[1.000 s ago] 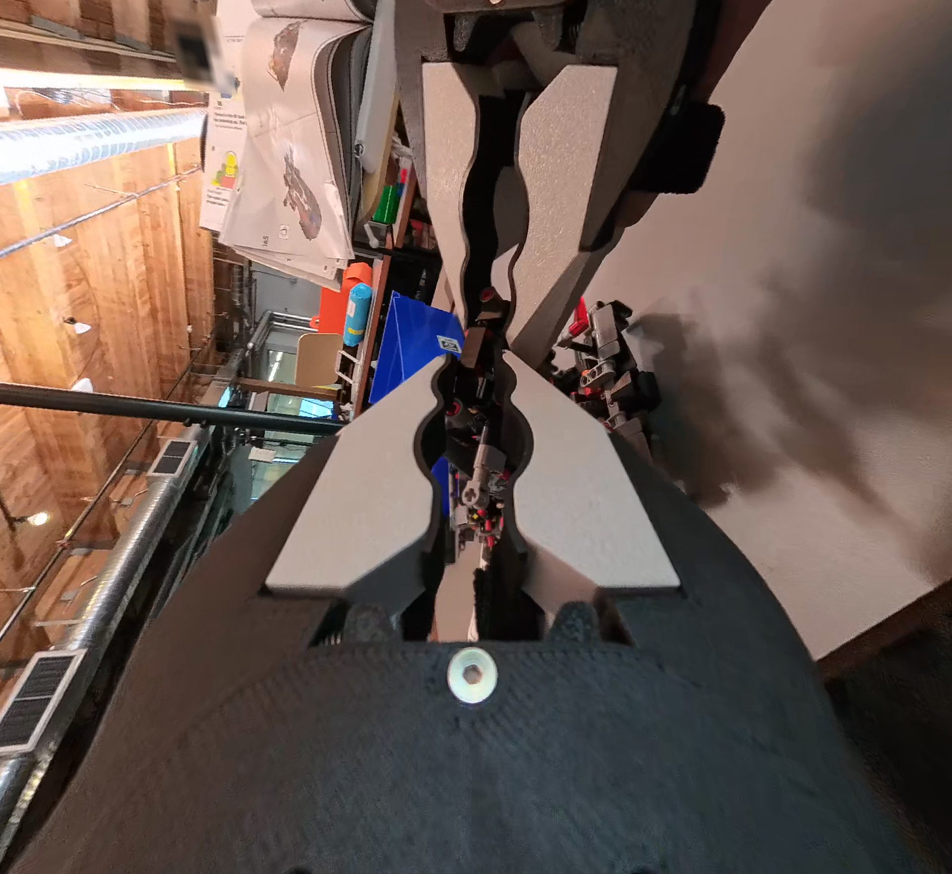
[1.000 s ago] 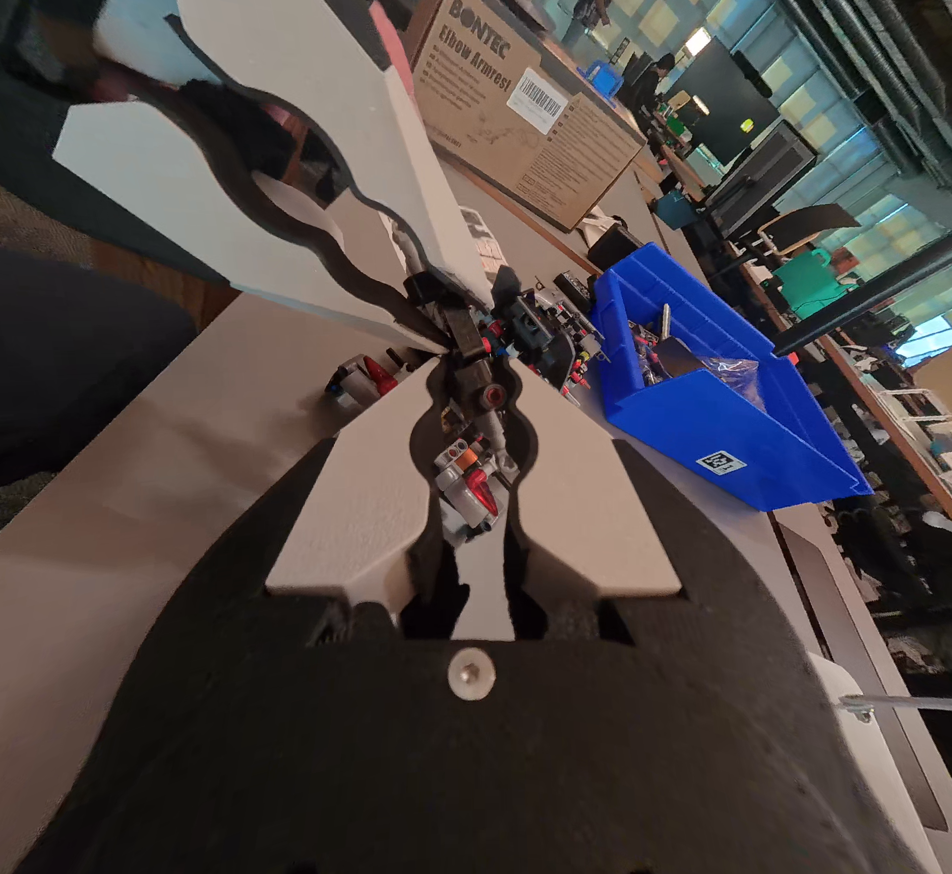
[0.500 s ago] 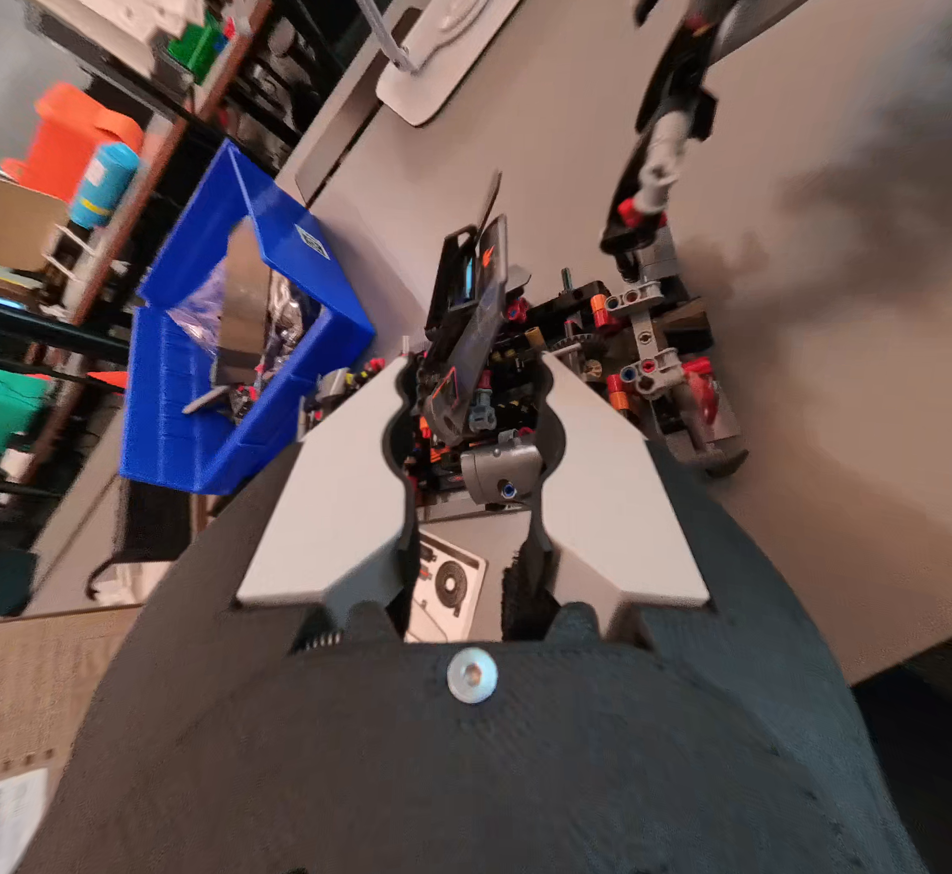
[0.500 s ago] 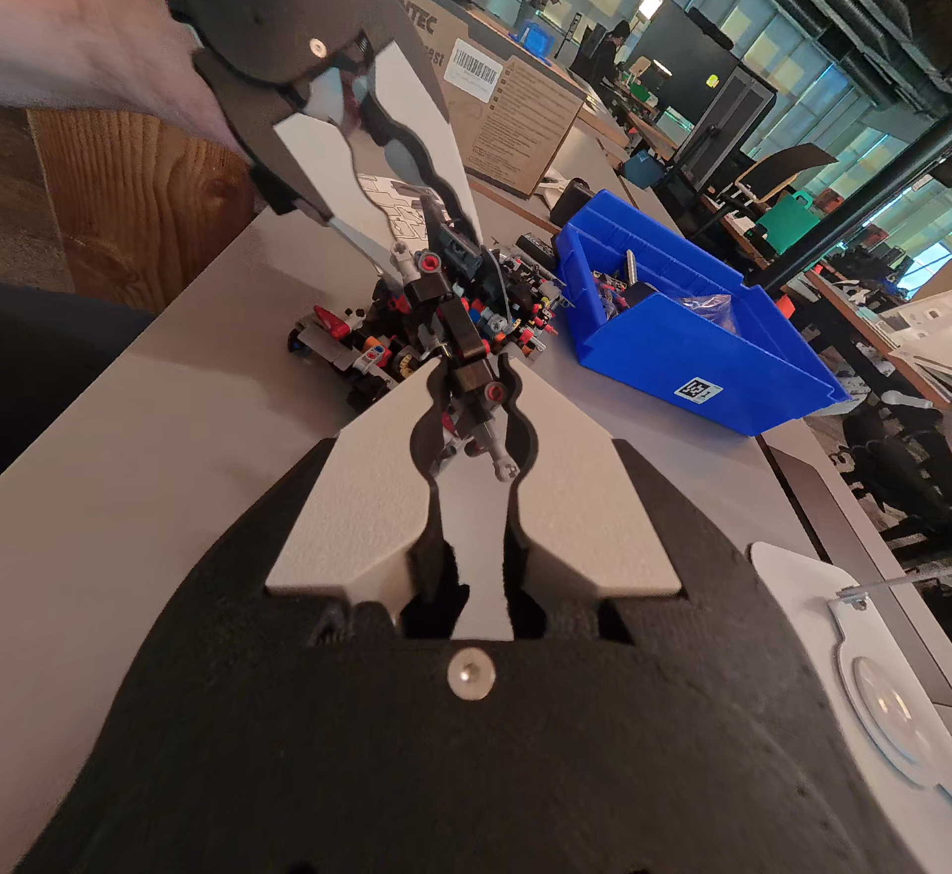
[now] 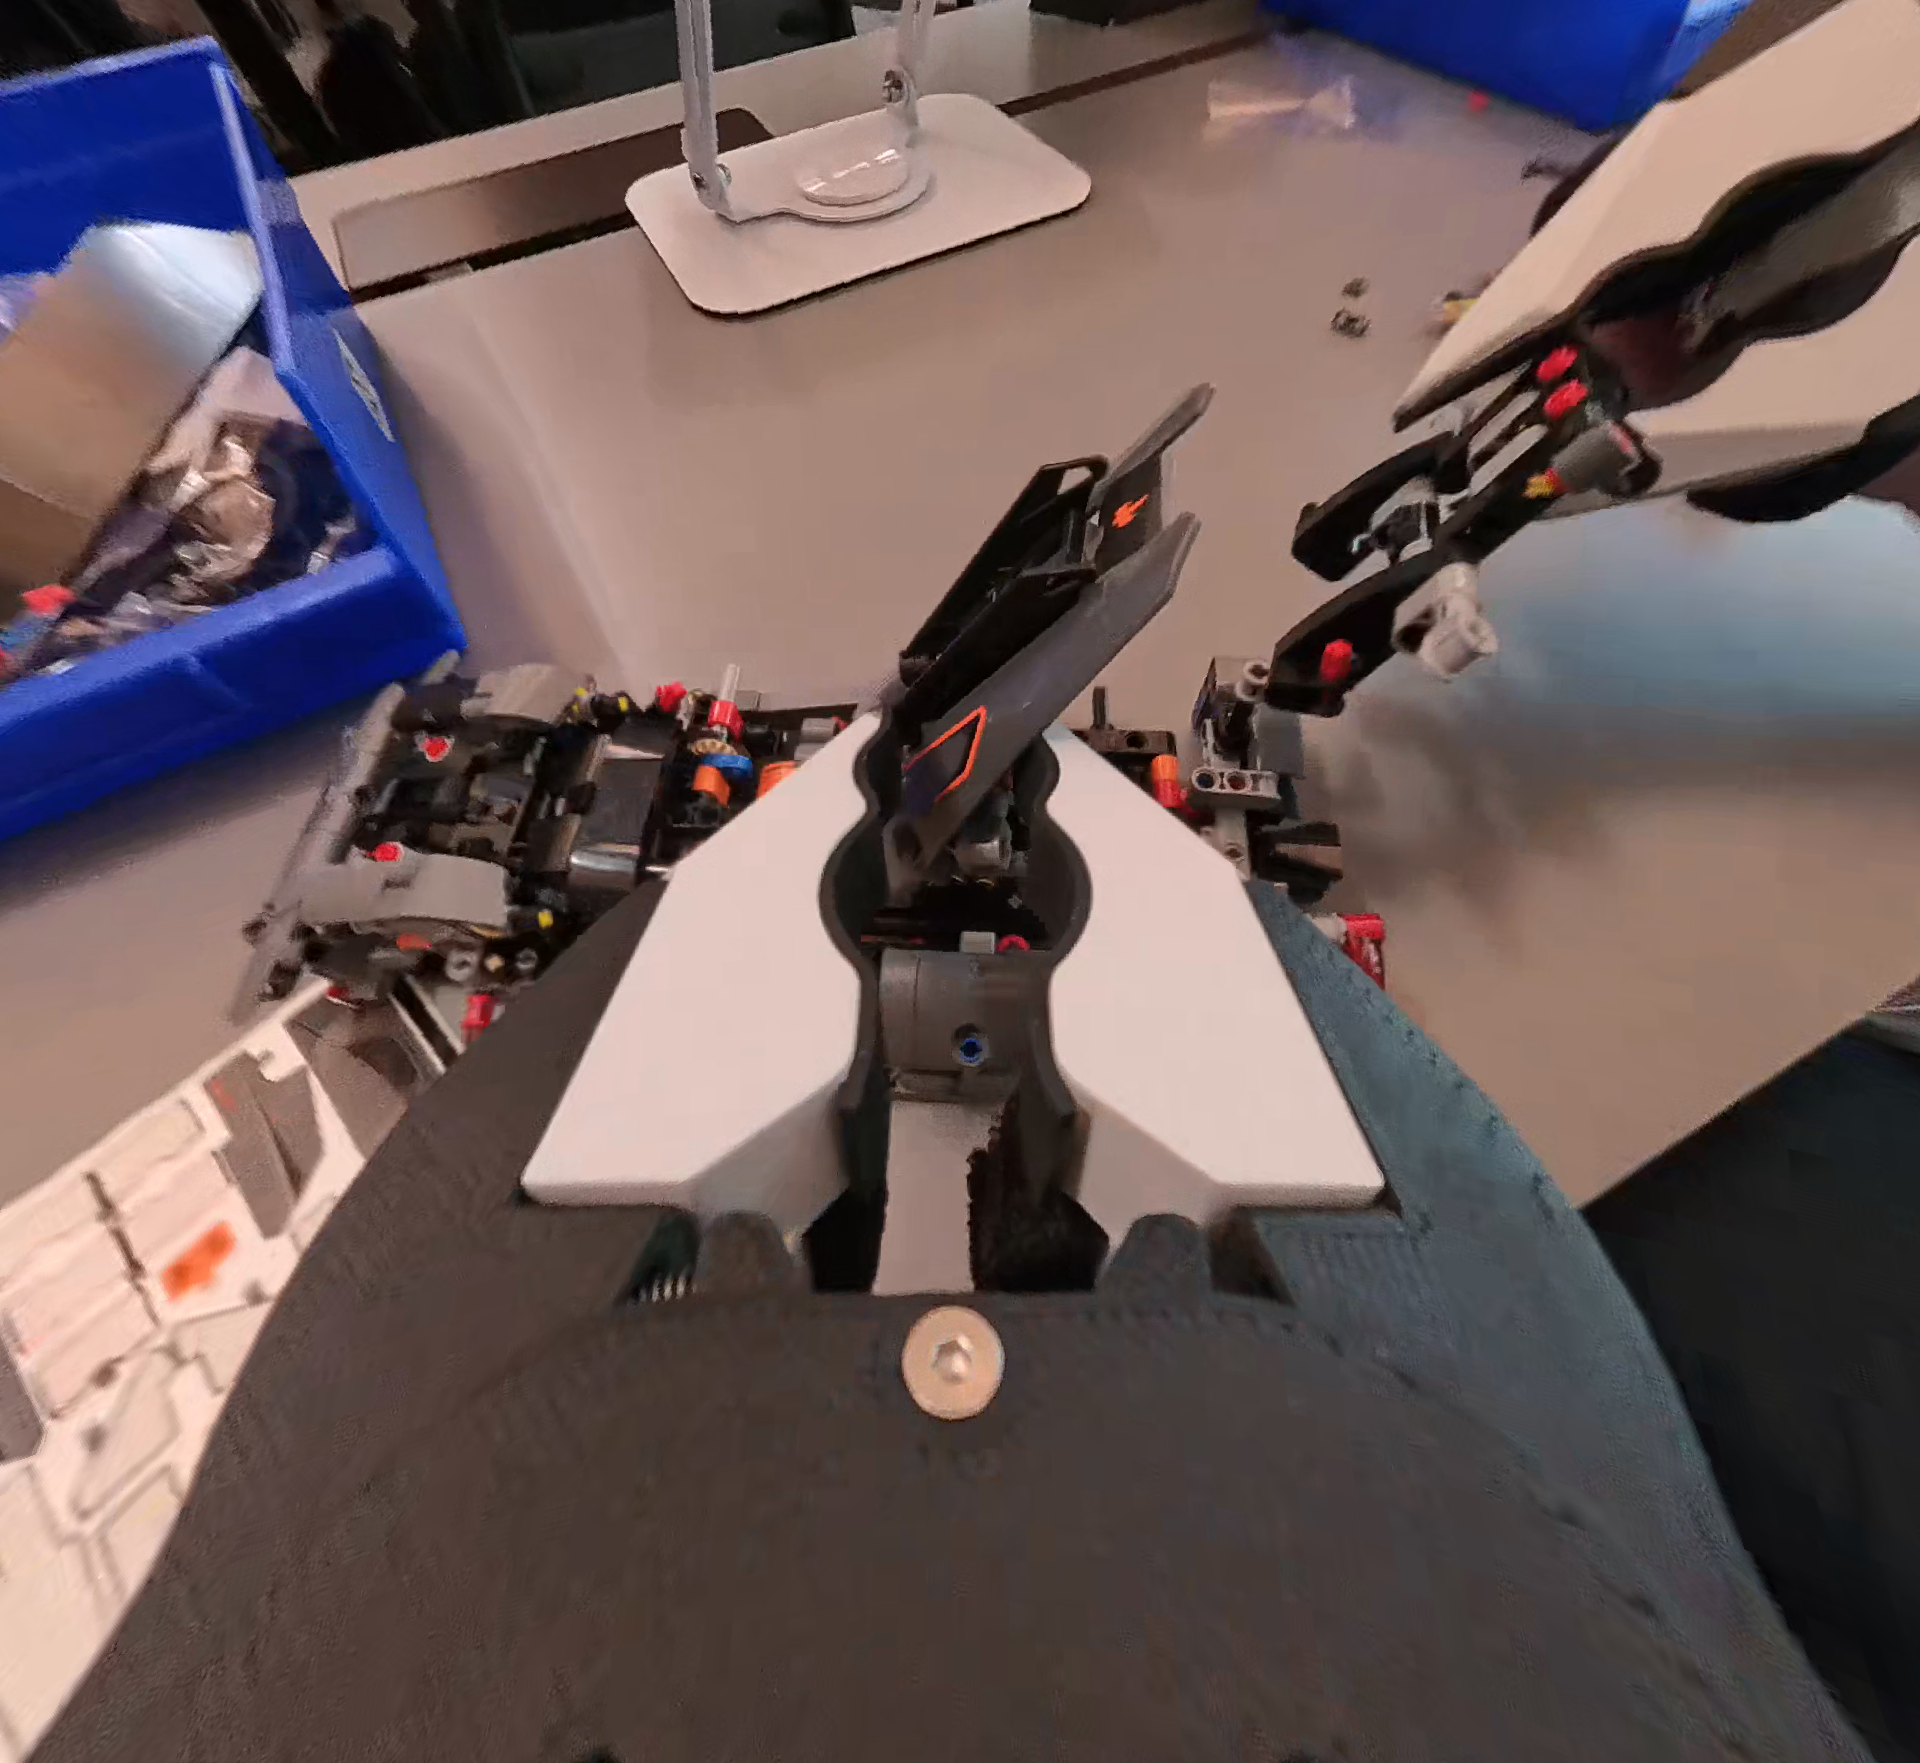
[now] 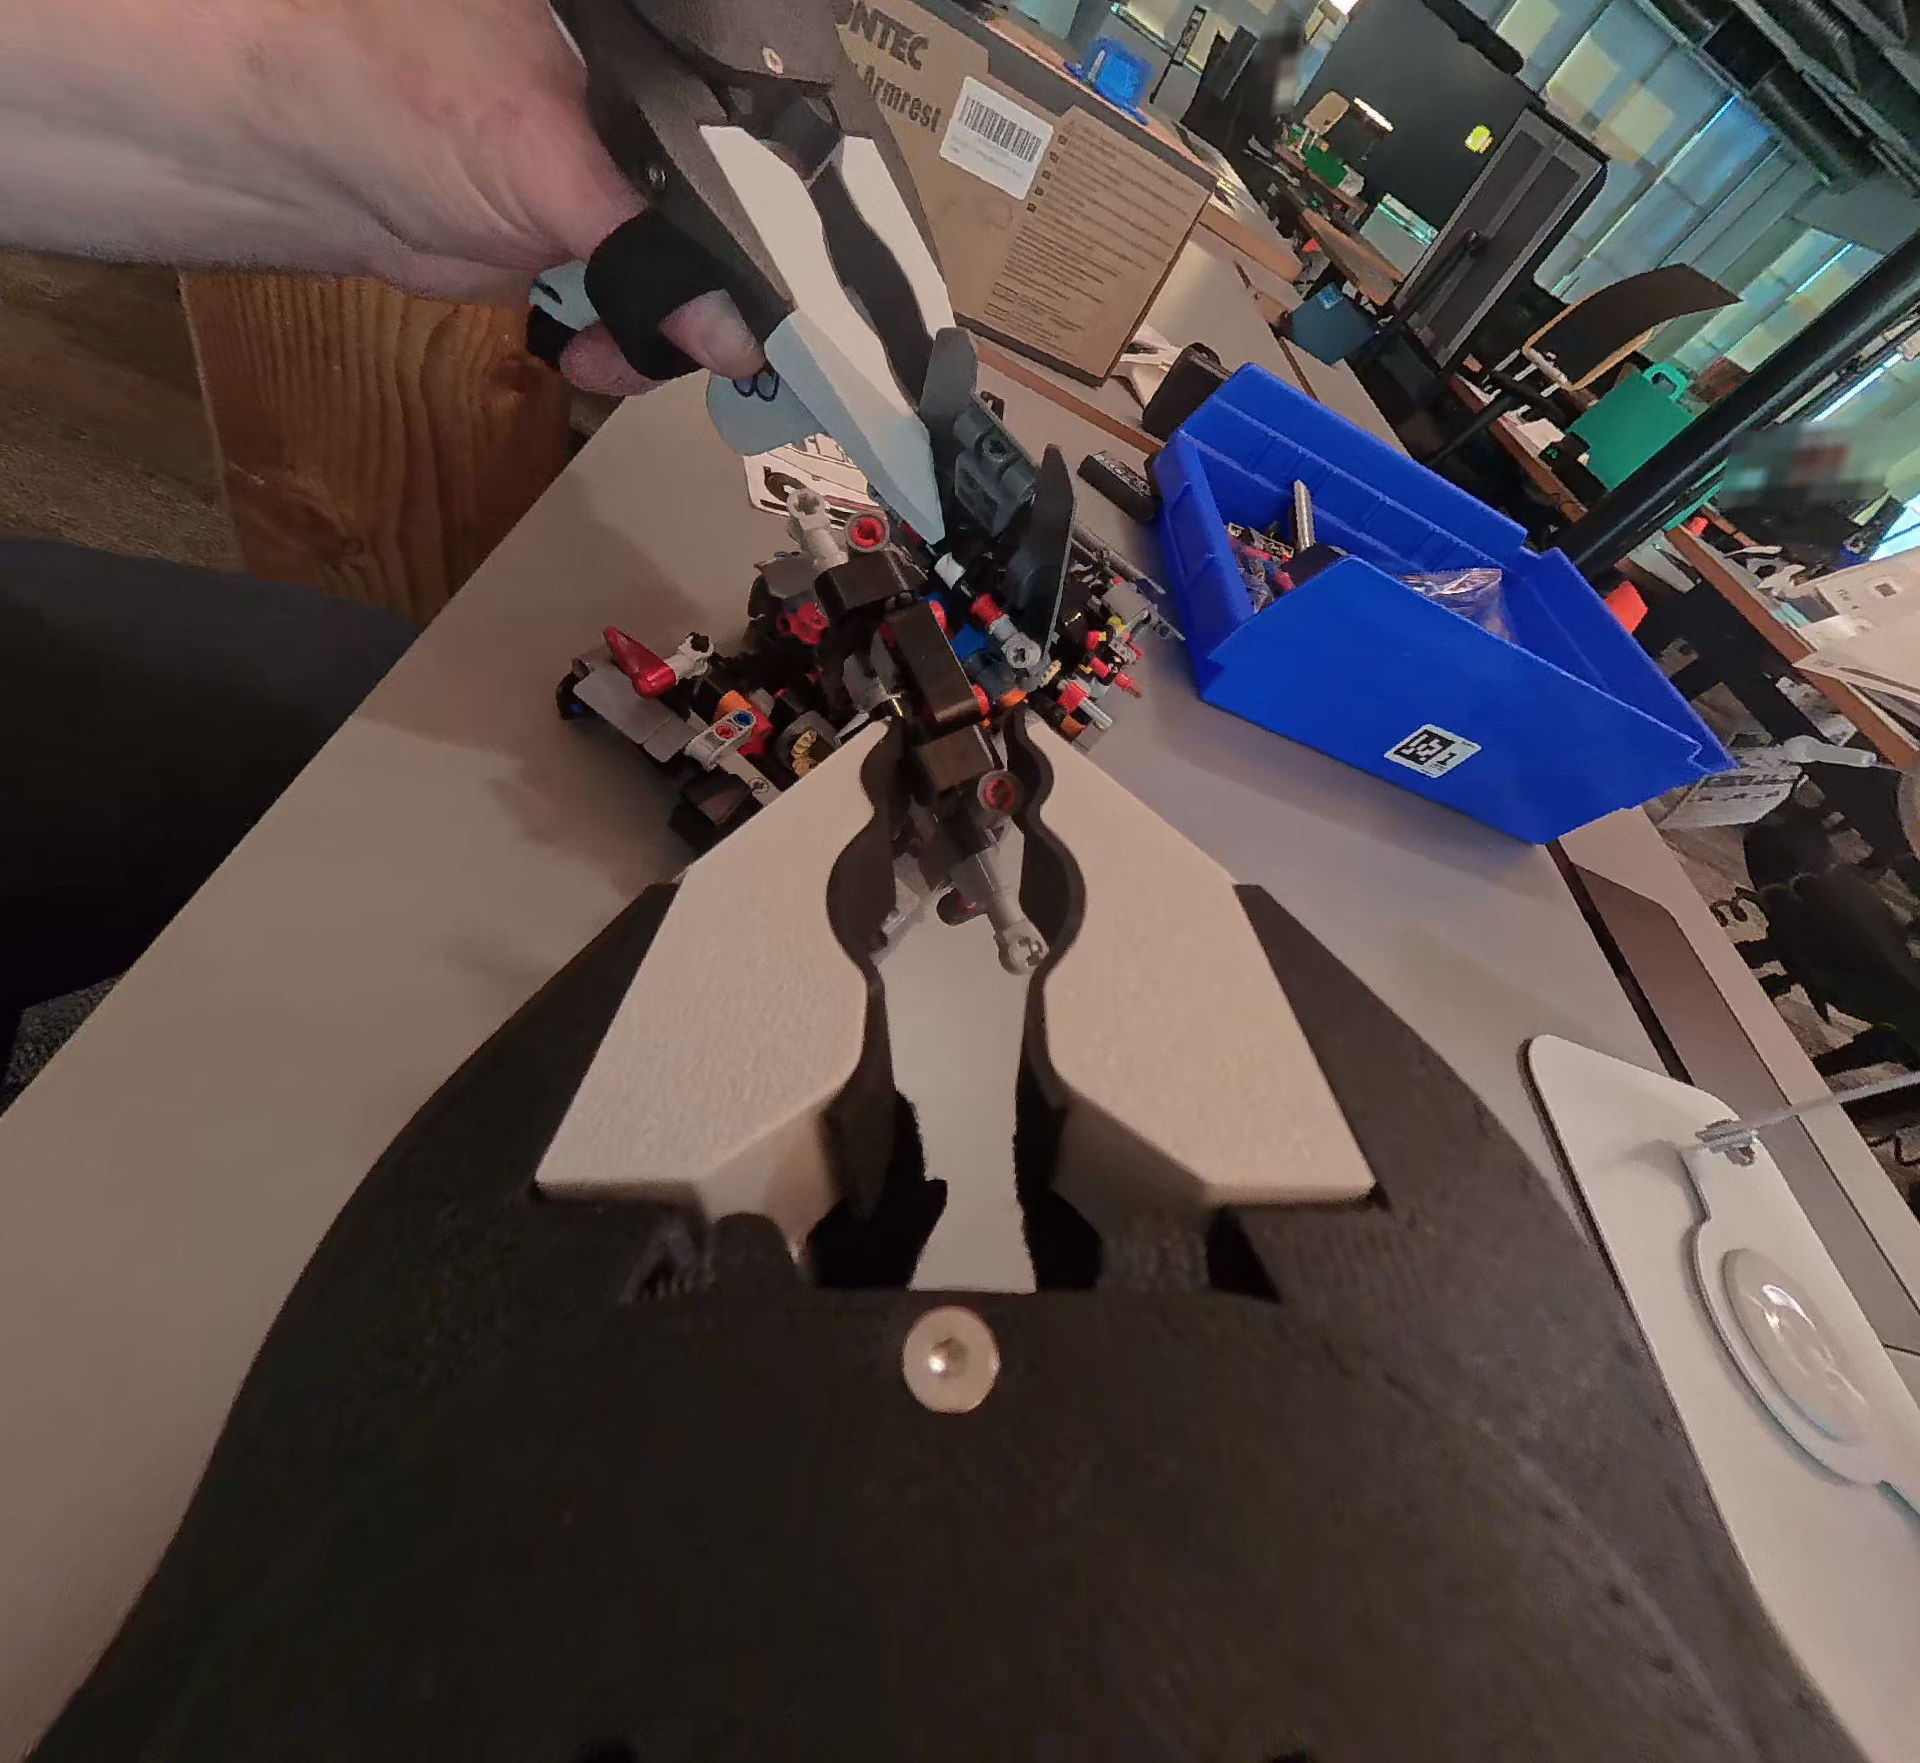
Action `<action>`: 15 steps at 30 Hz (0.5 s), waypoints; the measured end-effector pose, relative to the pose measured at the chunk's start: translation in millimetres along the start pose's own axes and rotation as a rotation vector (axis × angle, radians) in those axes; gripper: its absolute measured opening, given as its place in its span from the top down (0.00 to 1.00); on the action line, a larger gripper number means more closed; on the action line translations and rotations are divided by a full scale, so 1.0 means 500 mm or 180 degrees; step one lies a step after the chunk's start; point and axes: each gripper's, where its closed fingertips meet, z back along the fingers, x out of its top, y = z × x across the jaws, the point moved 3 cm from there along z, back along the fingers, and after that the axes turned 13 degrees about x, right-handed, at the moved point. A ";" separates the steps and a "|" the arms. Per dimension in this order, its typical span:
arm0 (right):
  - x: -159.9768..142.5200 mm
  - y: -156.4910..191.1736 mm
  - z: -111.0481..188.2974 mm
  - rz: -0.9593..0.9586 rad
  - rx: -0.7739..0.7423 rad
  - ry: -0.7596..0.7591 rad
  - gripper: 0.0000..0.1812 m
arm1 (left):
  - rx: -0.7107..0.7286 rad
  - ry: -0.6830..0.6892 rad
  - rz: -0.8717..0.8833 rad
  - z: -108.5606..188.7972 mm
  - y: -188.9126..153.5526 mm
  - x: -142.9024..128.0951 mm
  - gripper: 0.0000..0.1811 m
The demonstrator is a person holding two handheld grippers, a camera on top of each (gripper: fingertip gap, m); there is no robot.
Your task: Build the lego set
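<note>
At the far left of the left wrist view we are seeing a blue bin (image 5: 312, 425) of bagged parts sitting on the grey desk (image 5: 727, 466), with a printed sheet (image 5: 156, 1246) lying just in front of it. Beside the bin, the half-built lego car (image 5: 499, 830) is resting on the desk. Our left tool (image 5: 956, 840) is clenching a dark panel assembly (image 5: 1039, 612) that is tilting up and away over the car's middle. Behind it a white lamp base (image 5: 862, 196) is standing on the desk. To the right, our right tool (image 5: 1538, 466) is grasping a black beam piece (image 5: 1382, 570) studded with red pins, and is holding it in the air just above the car's right end. In the right wrist view that piece (image 6: 940, 705) is sitting between the right tool's (image 6: 951, 778) fingers, while a hand (image 6: 343, 134) is gripping the left tool (image 6: 925, 466) over the car (image 6: 790, 664).
</note>
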 end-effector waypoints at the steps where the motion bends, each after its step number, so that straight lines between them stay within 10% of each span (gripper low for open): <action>1: 0.000 0.004 0.003 0.0006 0.0003 0.0013 0.92 | -0.0065 0.0011 0.0058 0.002 -0.010 0.000 0.90; 15: -0.001 0.030 0.054 0.0042 -0.0034 0.0125 0.91 | -0.0984 0.0259 0.0365 0.009 -0.118 0.027 0.91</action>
